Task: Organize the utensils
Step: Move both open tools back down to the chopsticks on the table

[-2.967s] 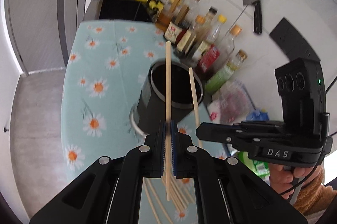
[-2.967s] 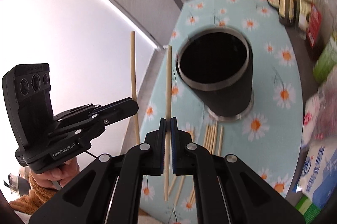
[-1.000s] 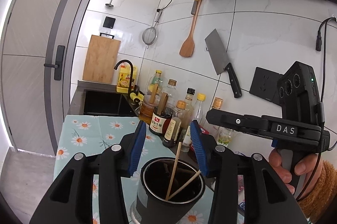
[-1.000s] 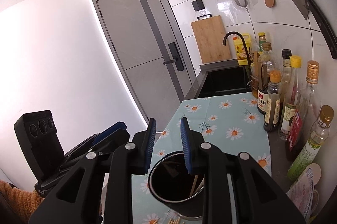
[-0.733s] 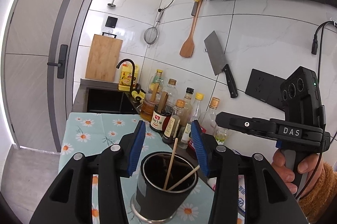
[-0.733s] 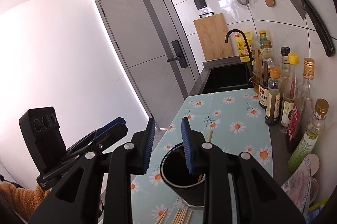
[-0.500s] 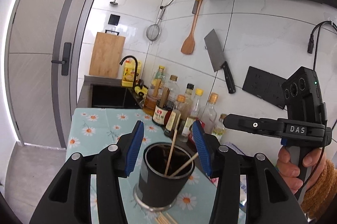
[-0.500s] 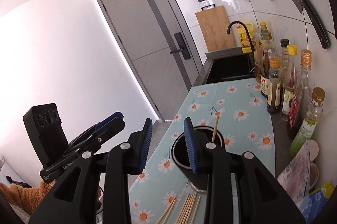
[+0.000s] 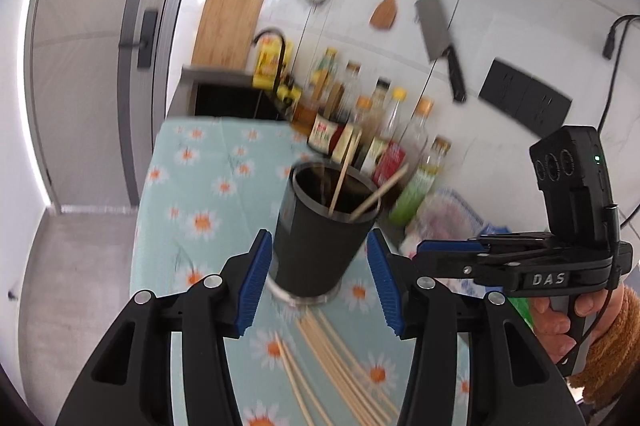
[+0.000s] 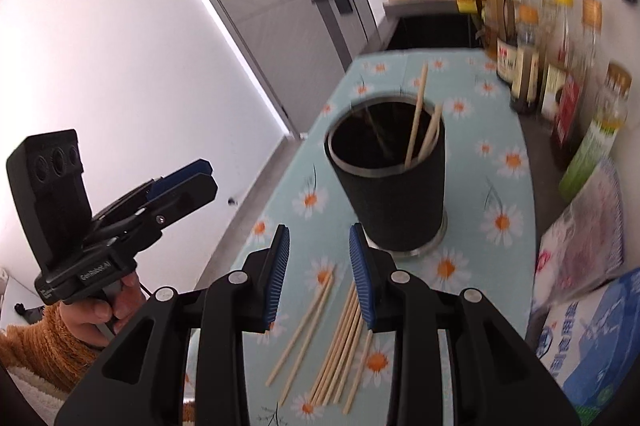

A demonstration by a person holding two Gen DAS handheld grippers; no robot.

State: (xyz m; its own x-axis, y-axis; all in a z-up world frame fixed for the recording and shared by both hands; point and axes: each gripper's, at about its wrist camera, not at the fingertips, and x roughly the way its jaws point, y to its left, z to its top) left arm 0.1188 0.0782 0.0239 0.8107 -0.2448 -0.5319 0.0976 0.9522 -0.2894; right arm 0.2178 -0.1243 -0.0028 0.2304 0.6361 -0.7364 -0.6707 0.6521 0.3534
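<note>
Both claws are spread and hold nothing: the left gripper (image 9: pixel 316 280) and right gripper (image 10: pixel 320 276) hover above loose chopsticks (image 10: pixel 340 338) at the cloth's near edge, beside the black holder (image 10: pixel 390 186), which has two inside. The next move is likely pinching another stick.

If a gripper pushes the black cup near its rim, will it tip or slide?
The black cup is tall on a narrow base and holds only two chopsticks, so it probably tips easily. Its metal foot on the tablecloth may slide little.
</note>
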